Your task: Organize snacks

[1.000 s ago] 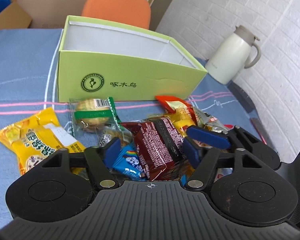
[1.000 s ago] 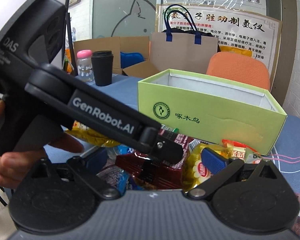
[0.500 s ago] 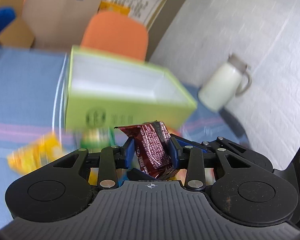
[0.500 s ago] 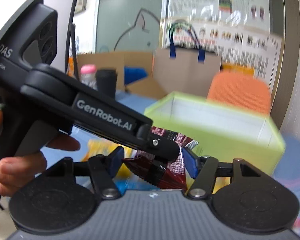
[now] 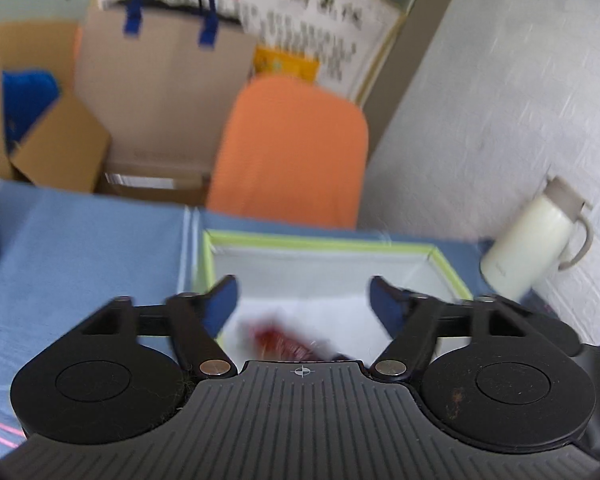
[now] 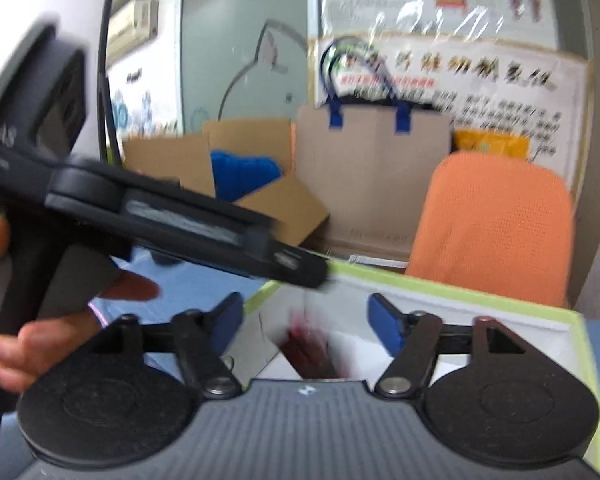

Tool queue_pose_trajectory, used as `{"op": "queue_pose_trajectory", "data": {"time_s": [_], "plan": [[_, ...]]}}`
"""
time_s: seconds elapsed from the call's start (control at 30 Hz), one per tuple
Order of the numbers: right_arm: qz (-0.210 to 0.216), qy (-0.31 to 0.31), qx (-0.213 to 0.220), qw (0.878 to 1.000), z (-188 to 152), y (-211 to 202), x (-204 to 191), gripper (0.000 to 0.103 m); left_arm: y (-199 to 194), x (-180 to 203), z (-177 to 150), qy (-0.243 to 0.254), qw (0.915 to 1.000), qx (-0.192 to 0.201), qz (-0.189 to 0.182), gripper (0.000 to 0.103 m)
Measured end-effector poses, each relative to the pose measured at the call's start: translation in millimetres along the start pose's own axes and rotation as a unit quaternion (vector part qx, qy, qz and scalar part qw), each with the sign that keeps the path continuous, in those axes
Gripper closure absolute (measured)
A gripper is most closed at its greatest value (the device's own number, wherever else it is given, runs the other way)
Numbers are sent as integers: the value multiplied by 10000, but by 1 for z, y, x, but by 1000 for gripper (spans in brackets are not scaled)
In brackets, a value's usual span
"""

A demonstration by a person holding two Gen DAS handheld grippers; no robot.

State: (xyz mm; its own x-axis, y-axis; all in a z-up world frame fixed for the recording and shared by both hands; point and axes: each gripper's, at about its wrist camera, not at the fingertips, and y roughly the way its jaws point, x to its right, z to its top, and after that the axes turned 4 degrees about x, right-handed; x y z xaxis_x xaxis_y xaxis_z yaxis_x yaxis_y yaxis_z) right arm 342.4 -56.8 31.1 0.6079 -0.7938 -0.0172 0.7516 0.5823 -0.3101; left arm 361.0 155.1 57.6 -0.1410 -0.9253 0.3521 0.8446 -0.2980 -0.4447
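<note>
The green box (image 5: 328, 242) with a white inside stands on the blue table. My left gripper (image 5: 303, 298) is open above it. A dark red snack packet (image 5: 284, 342), blurred, is inside the box just under the left jaws, free of them. My right gripper (image 6: 305, 322) is open too, over the same box (image 6: 440, 292). The red packet (image 6: 310, 350) shows as a blur below and between its fingers. The left gripper's body crosses the right wrist view at upper left. The other snacks are out of view.
A cream thermos jug (image 5: 534, 240) stands on the table right of the box. An orange chair (image 5: 288, 152) is behind the box. Cardboard boxes (image 5: 56, 148) and a paper bag (image 5: 160, 80) sit beyond the blue tablecloth (image 5: 80, 240).
Both grippers moved forward from the snack pile to over the green box. Both were shut on the red packet half a second ago; both have opened and the packet has dropped into the box.
</note>
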Motion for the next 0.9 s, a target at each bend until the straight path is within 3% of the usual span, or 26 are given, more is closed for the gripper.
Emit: {"op": "queue_pose_trajectory", "data": {"time_s": [0.07, 0.2, 0.37, 0.57, 0.77, 0.9], "plan": [[30, 9, 176, 9998, -8, -31, -5, 9, -27, 0, -6, 79, 9997, 234, -7, 36], [164, 43, 221, 9996, -32, -72, -28, 9, -71, -4, -33, -49, 9994, 352, 0, 30], [410, -83, -192, 9989, -64, -90, -73, 10, -103, -11, -76, -283, 9988, 201, 345, 29], [766, -285, -621, 9947, -78, -67, -114, 10, -116, -36, -114, -766, 9953, -205, 554, 27], [931, -391, -1590, 9821, -81, -5, -130, 10, -101, -60, -123, -1269, 9881, -660, 562, 34], [1462, -347, -1435, 9782, -81, -15, -144, 10, -111, -79, -129, -1307, 9875, -631, 611, 33]]}}
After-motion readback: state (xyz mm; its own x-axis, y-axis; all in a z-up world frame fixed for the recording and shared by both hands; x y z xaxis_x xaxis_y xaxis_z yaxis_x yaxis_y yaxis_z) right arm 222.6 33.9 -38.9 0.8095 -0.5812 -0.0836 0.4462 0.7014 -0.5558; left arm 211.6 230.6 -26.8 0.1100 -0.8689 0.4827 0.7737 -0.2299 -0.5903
